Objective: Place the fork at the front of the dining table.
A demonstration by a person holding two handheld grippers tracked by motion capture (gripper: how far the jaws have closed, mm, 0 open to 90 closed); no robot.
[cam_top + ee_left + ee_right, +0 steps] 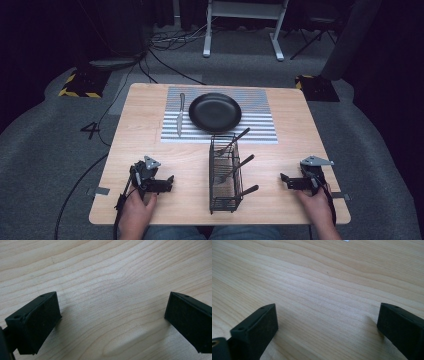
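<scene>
Left gripper (170, 181) rests on the near left part of the wooden table (140, 140), jaws spread wide and holding nothing; in the left gripper view the two black jaws stand far apart over bare wood grain. Right gripper (283, 179) rests at the near right, likewise wide and holding nothing, its jaws turned inward toward the table's middle.

Between them stands a black wire caddy (225, 172), its long axis running from the near edge away toward the striped placemat (260, 125). Three black-handled utensils sit in it: the far one (234, 141), the middle one (238, 167), which looks like a fork, and the near one (246, 190). Each leans with its handle rising out to the right and away from the person, head down inside the wire frame; what heads the far and near ones carry cannot be told.

On the placemat lie a black plate (215, 112) at centre and a knife (180, 115) just to its left, long axis running near to far, handle toward the person and blade pointing away.

Judged from the layout, a place setting seems to be in hand and barely begun: plate and knife are set, the utensils are not yet drawn from the caddy, and the space to the right of the plate is bare. Neither gripper touches any piece.
</scene>
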